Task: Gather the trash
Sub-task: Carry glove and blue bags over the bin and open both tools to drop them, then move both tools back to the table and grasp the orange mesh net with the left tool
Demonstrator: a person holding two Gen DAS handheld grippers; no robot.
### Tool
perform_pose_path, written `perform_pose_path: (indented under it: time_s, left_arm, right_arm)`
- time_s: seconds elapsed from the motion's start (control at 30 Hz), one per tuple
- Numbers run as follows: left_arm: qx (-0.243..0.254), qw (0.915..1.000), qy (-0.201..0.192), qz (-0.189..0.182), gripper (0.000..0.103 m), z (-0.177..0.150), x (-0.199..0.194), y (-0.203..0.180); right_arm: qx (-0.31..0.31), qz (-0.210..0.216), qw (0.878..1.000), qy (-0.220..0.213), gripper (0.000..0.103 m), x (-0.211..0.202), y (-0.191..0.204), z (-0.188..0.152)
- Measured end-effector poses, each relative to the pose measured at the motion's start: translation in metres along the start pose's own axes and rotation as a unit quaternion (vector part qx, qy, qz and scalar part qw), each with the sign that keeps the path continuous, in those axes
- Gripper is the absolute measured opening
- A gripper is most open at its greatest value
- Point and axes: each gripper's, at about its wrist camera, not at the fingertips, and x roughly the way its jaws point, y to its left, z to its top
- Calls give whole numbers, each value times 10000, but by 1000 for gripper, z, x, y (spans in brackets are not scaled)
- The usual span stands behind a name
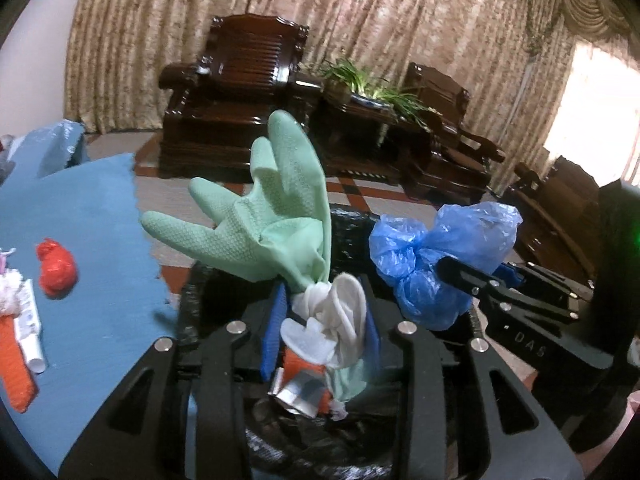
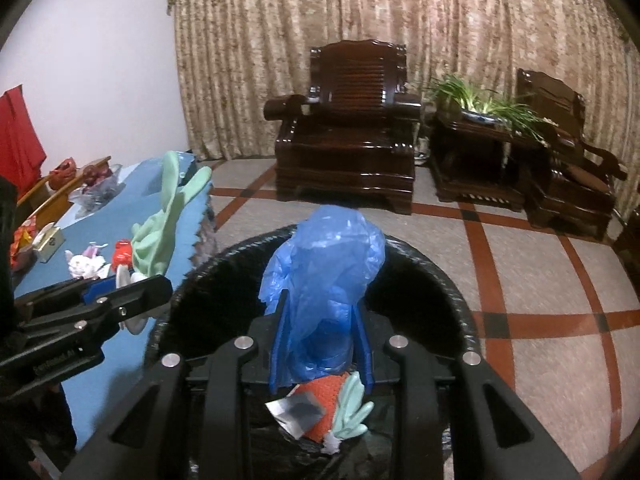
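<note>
My left gripper point(image 1: 320, 320) is shut on a green rubber glove point(image 1: 272, 208) by its white cuff, holding it upright over the black-lined trash bin point(image 1: 352, 220). It also shows in the right wrist view point(image 2: 156, 236). My right gripper point(image 2: 320, 336) is shut on a crumpled blue plastic bag point(image 2: 324, 264) over the bin point(image 2: 440, 276); the bag also shows in the left wrist view point(image 1: 436, 256). Inside the bin lie a silver wrapper point(image 2: 298, 410), an orange piece point(image 2: 326, 396) and another green glove point(image 2: 352, 408).
A blue-covered table point(image 1: 92, 220) on the left holds a red crumpled bag point(image 1: 56, 268), a white tube point(image 1: 30, 328), an orange item point(image 1: 16, 372) and a white wad point(image 2: 82, 266). Dark wooden armchairs point(image 2: 348, 128) and a plant point(image 2: 480, 100) stand behind.
</note>
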Motion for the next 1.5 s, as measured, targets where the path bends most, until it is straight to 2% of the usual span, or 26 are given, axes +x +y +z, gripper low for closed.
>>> perform_pose_path:
  time_s: [0.03,0.07,0.13,0.23,0.27,0.3,0.37,0.47,0.67,0.87,0.97,1.23,1.4,1.5]
  left_arm:
    - [-15,10000,10,-21,41,1,2,0]
    - [-17,10000,13,-31,51,1,2,1]
    - [-9,10000,-19,-15,57,1,1,2]
    - [-29,9999,-63,74,68,4,-4,4]
    - [-50,9999,-98,127,72,4,-8,6]
    - [-79,9997,-134,197,77,7,-12,9]
    - [-139,9992,-158,328,86,7,-20,16]
    - [-265,9979,-253,526,90,7,-39,31]
    - [-453,9926,-398,1056,92,6,-77,62]
    - [-742,9845,-541,1494,92,0,-115,100]
    - [-917,9778,-617,1778,92,-7,-134,122]
    - [-1285,9520,-719,2685,92,-36,-180,188]
    - [-1454,9387,-670,3054,92,-50,-192,220]
    - [-1565,9343,-619,3141,92,-55,-191,234]
  right_arm:
    - [9,-30,10000,16,34,0,-2,-1]
    - [17,-50,10000,26,36,1,-2,-2]
    - [57,-123,9999,29,49,1,-7,-4]
    - [118,-237,9996,10,74,0,-12,-6]
    - [147,-299,9994,-10,89,-1,-14,-5]
    - [196,-346,9992,-29,98,-2,-14,-5]
    - [240,-326,9992,-37,97,-2,-15,-4]
    - [201,-275,9994,5,97,-1,-7,-1]
    - [-57,53,10000,-50,97,0,28,7]
    - [-437,530,9976,-62,97,7,80,16]
    - [-612,820,9947,-93,97,13,109,21]
    - [-986,1498,9836,-173,97,31,185,26]
    - [-1124,1729,9785,-89,97,52,224,22]
    - [-1193,1749,9773,-49,97,63,239,19]
